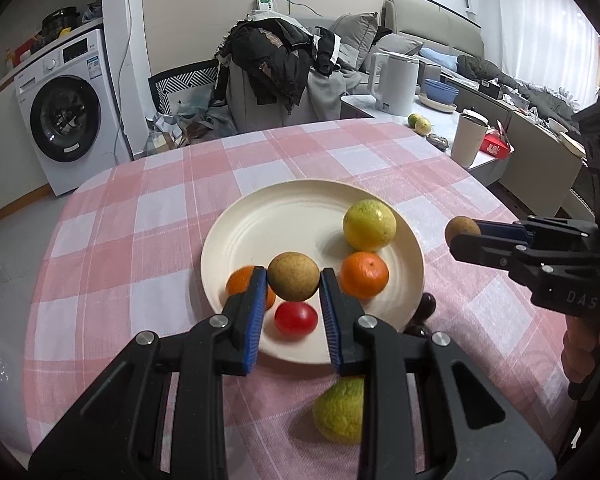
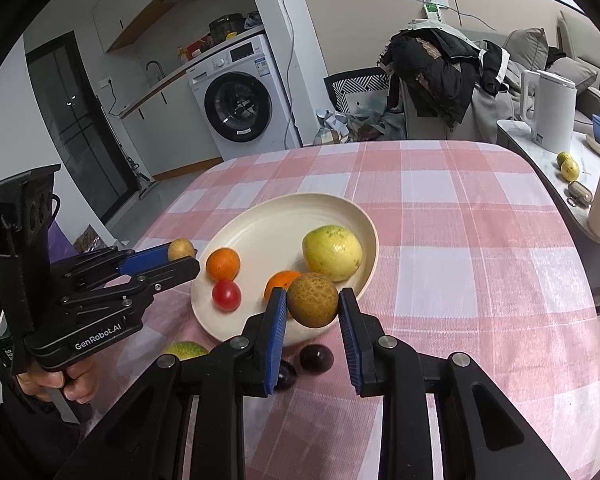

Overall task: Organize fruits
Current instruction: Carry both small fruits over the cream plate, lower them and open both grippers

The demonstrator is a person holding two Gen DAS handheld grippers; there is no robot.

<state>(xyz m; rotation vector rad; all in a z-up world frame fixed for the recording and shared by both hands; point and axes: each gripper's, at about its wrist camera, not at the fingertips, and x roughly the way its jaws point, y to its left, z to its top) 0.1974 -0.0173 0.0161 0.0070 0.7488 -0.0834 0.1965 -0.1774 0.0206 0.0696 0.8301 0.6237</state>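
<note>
At the centre of the left wrist view, the left tongs [image 1: 294, 282] are gripping a small round brown fruit [image 1: 294, 277] between their blue pads, holding it in the air above the near part of a cream plate [image 1: 260, 224]. Lying on that plate are a yellow-green citrus [image 1: 369, 225] toward the upper right, a mandarin [image 1: 365, 275] just below it, a second mandarin [image 1: 242, 282] partly hidden behind the left pad, and a red cherry tomato [image 1: 295, 318] at the near rim. Another yellow-green citrus [image 1: 338, 410] is resting on the pink checked cloth [image 1: 132, 248] of the worktop, low in the frame and partly behind the right finger.

Toward the lower middle of the right wrist view, the right tongs [image 2: 313, 306] are pinching a second brown fruit [image 2: 313, 299], holding it over the plate's near right edge. Two dark round fruits [image 2: 316, 356] are sitting on the cloth just below the plate rim. A hand [image 2: 60, 384] is clutching the left tool's handle at the lower left of this frame.

Behind the worktop, a washing machine [image 1: 66, 110] is standing at the left, and a white kettle [image 1: 396, 82] is sitting on a side counter at the right.
</note>
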